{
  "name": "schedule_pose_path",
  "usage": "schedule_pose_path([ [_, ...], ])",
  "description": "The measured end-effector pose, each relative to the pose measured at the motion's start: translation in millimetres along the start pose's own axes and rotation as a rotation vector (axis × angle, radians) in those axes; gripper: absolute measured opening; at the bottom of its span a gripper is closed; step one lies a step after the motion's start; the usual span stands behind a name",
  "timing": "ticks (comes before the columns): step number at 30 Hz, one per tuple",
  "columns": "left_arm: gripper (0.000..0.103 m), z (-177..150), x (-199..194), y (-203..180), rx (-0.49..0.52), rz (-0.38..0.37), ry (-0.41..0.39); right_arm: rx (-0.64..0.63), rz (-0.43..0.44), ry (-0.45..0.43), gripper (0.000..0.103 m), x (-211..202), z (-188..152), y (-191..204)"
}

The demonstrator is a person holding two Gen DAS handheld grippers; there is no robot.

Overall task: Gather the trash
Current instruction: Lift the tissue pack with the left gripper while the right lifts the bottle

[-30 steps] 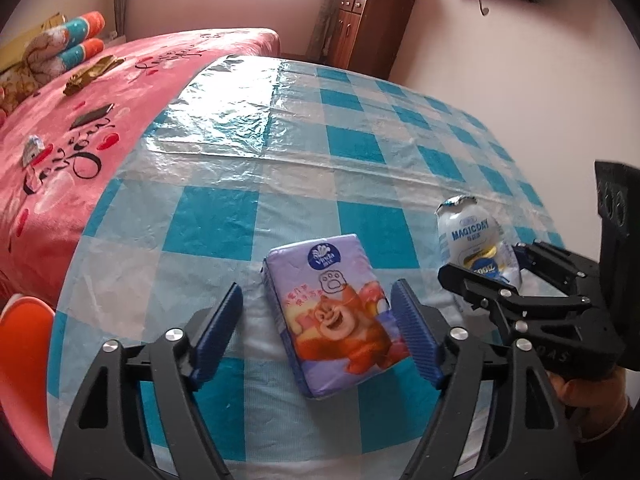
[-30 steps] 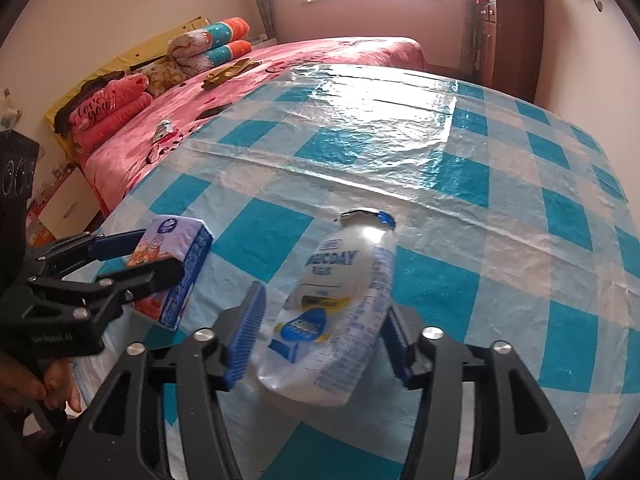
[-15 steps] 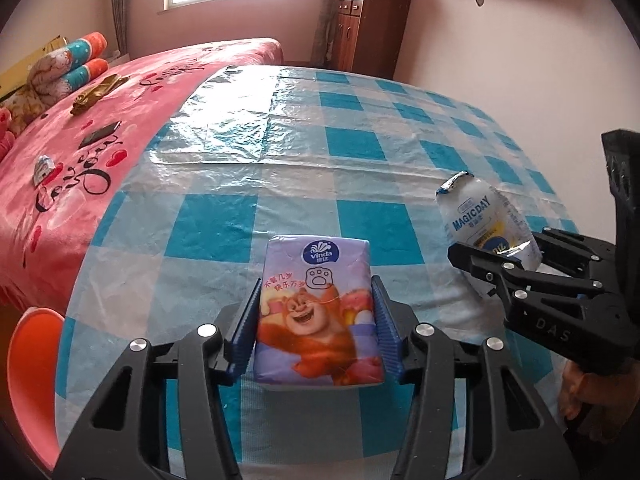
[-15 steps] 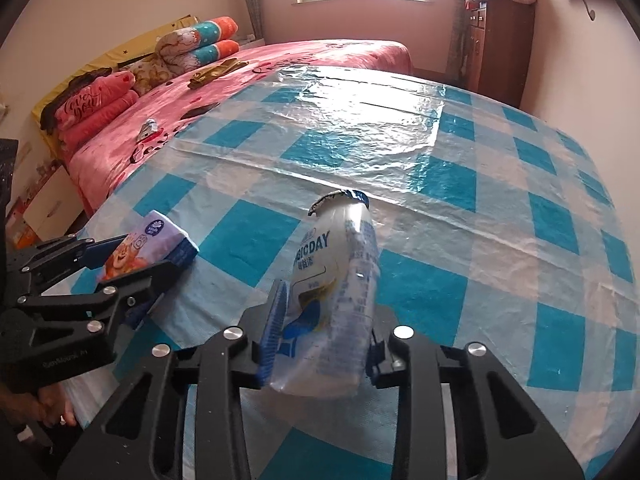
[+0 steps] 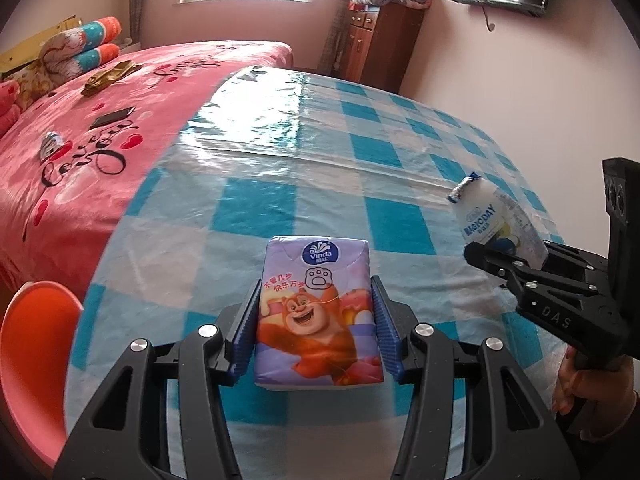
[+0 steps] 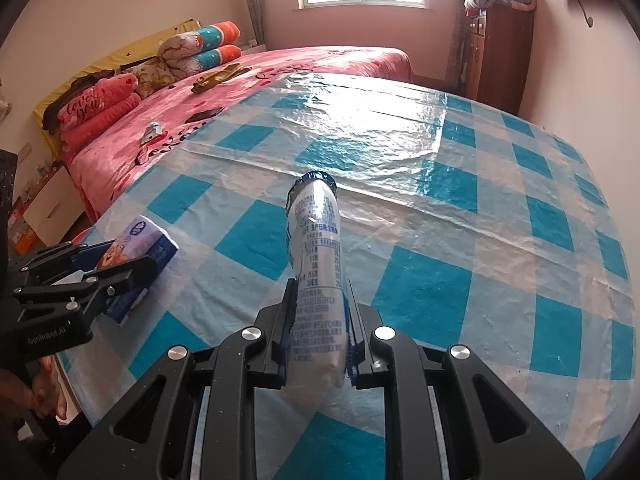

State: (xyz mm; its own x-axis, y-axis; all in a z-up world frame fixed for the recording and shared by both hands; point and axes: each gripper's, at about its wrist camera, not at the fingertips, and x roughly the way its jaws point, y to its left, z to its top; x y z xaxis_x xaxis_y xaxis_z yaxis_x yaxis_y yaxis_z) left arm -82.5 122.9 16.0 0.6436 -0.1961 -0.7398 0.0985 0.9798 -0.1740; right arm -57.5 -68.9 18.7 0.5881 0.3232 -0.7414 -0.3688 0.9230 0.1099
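Over the near edge of the checked table [image 6: 460, 208], both grippers grip trash.

Left gripper [image 5: 316, 332] has just been closing; its pads now clamp the tissue pack [image 5: 318, 312]. Right gripper [image 6: 318, 332] has just squeezed nearly shut on the flattened milk pouch [image 6: 316, 248], seemingly lifted off the cloth. Beyond them the tabletop lies bare; a bed [image 5: 100, 128] borders its left edge.

orange chair [image 5: 36, 364] cut off at left edge; small wrapper [image 5: 50, 145] on bed unreadable
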Motion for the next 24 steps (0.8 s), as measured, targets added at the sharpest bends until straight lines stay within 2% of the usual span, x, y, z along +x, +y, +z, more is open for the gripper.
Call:
schedule_pose_path([
  [14,0.053,0,-38,51,-0.064,0.061,-0.056,-0.04,0.062,-0.006,0.021,-9,17,33],
  [24,0.053,-8,-59,97,-0.132,0.146,-0.074,-0.117,0.171,0.005,0.021,-8,33,84],
])
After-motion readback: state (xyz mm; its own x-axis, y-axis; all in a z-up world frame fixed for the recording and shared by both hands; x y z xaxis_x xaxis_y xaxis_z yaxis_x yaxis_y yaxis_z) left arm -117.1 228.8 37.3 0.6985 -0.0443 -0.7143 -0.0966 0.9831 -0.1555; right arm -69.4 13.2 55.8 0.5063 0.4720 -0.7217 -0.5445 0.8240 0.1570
